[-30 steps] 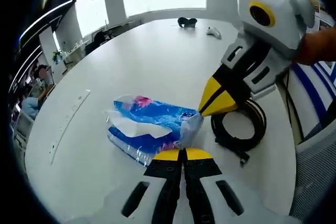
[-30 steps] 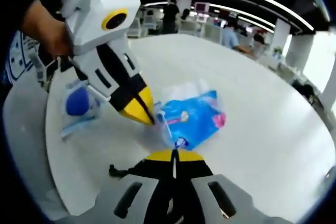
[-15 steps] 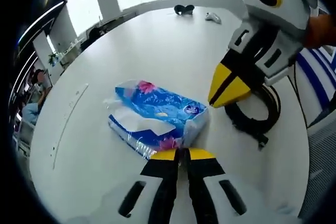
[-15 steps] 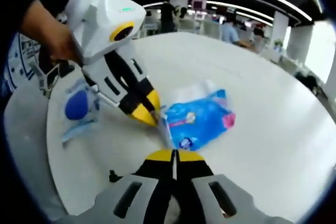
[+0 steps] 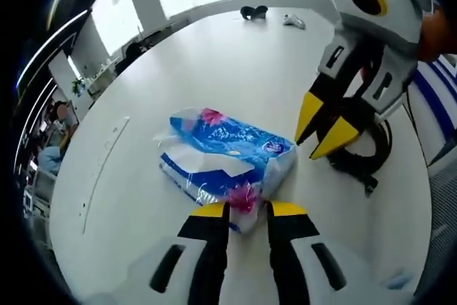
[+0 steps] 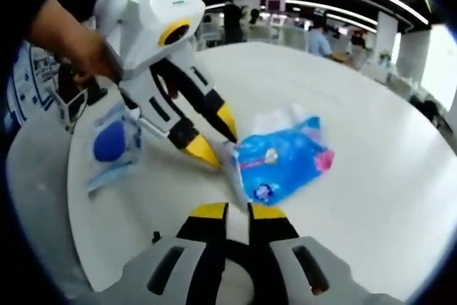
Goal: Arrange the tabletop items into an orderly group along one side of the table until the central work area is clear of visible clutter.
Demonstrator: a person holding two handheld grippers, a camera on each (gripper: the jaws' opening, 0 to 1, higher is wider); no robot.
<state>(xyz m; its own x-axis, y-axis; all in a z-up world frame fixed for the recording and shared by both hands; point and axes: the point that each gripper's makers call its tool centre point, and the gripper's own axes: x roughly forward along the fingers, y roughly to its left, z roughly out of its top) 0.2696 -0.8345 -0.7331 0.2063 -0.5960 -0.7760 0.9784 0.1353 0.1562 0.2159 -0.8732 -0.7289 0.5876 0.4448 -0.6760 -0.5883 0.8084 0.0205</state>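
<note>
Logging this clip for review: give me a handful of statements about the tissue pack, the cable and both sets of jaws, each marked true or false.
1. The left gripper has its jaws parted around an end of the blue tissue pack. True.
2. The right gripper is clamped shut. False: its jaws stand apart, near the pack's other end.
3. A coiled black cable lies on the white table beside the pack. True.
4. The tissue pack is red and sealed. False: it is blue, with white tissue showing at its top.
5. A clear packet with a blue round item lies on the table. True.
</note>
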